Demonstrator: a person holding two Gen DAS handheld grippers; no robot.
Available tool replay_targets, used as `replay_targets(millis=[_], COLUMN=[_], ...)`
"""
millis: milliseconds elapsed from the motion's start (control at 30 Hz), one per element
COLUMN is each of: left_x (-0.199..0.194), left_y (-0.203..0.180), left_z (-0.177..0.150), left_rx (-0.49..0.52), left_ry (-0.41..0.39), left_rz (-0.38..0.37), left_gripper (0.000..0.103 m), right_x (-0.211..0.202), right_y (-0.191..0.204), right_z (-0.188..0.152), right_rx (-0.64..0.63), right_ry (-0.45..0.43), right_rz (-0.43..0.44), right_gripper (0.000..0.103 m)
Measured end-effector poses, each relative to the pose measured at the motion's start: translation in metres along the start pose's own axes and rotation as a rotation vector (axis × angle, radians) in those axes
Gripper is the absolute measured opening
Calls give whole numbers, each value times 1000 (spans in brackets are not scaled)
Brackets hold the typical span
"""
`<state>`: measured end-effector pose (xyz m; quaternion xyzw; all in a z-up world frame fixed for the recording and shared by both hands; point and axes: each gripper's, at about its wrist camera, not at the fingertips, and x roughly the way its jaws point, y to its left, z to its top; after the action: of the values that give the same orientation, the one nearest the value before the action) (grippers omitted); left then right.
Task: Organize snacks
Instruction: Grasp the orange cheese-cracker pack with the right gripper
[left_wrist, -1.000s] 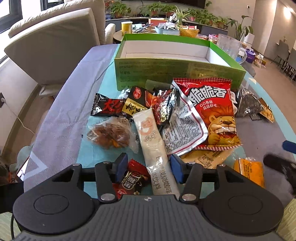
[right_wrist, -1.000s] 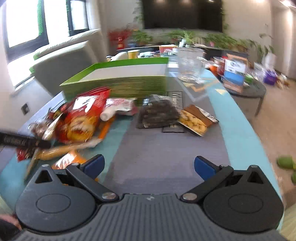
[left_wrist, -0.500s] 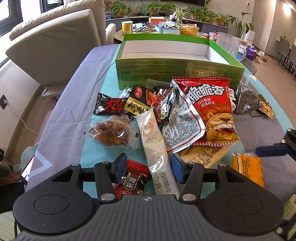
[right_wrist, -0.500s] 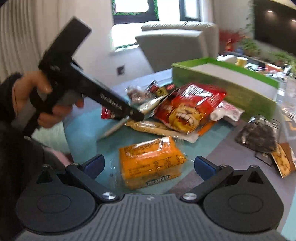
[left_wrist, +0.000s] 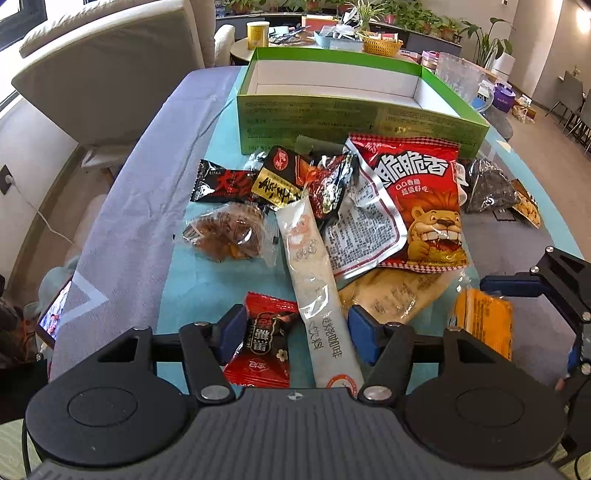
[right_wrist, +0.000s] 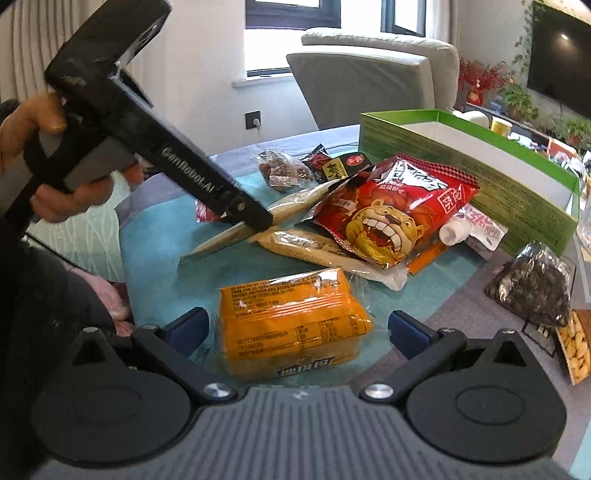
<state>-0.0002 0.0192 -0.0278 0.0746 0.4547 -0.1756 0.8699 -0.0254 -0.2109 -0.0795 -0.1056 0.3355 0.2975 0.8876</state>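
Snack packets lie heaped on the table before an empty green box (left_wrist: 354, 114) (right_wrist: 517, 192). My left gripper (left_wrist: 293, 328) is open, its fingers either side of a small red candy packet (left_wrist: 267, 341) and the near end of a long white packet (left_wrist: 319, 291). My right gripper (right_wrist: 297, 326) is open around an orange packet (right_wrist: 291, 338), which also shows in the left wrist view (left_wrist: 484, 321); the pads stand apart from it. A big red lion bag (left_wrist: 417, 206) (right_wrist: 391, 210) lies in the middle of the heap.
A clear bag of brown pastry (left_wrist: 225, 232), black and gold packets (left_wrist: 255, 184), a dark seed bag (right_wrist: 532, 288) and a nut packet (right_wrist: 576, 347) lie around. A grey armchair (left_wrist: 110, 66) stands left of the table. A glass jar (left_wrist: 458, 77) is behind the box.
My right gripper swung left from the bare cloth and has come down around the orange packet. My left gripper eased forward a little over the red candy and white packets.
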Motion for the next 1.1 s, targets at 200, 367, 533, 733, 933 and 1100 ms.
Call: replay_targets(millis=[200, 367, 533, 733, 933, 1100], left_x=[-3, 2, 3, 6, -2, -16], left_y=[3, 5, 3, -10, -13, -6], left_z=[-3, -5, -7, -12, -14, -9], left_rx=[-13, -28, -25, 34, 61, 49], left_ry=[4, 29, 28, 11, -26, -74], left_rz=[-34, -50, -52, -51, -142, -172], left_gripper=[58, 59, 61, 78, 45, 7], right_x=[-2, -7, -9, -7, -8, -12], right_y=[-7, -4, 6, 0, -1, 3], right_z=[1, -3, -4, -7, -8, -7], right_rx=[151, 227, 257, 312, 336, 328], right_ry=[-34, -35, -36, -46, -57, -46], right_rz=[-159, -234, -305, -298, -302, -292], right_gripper=[65, 65, 65, 65, 65, 65])
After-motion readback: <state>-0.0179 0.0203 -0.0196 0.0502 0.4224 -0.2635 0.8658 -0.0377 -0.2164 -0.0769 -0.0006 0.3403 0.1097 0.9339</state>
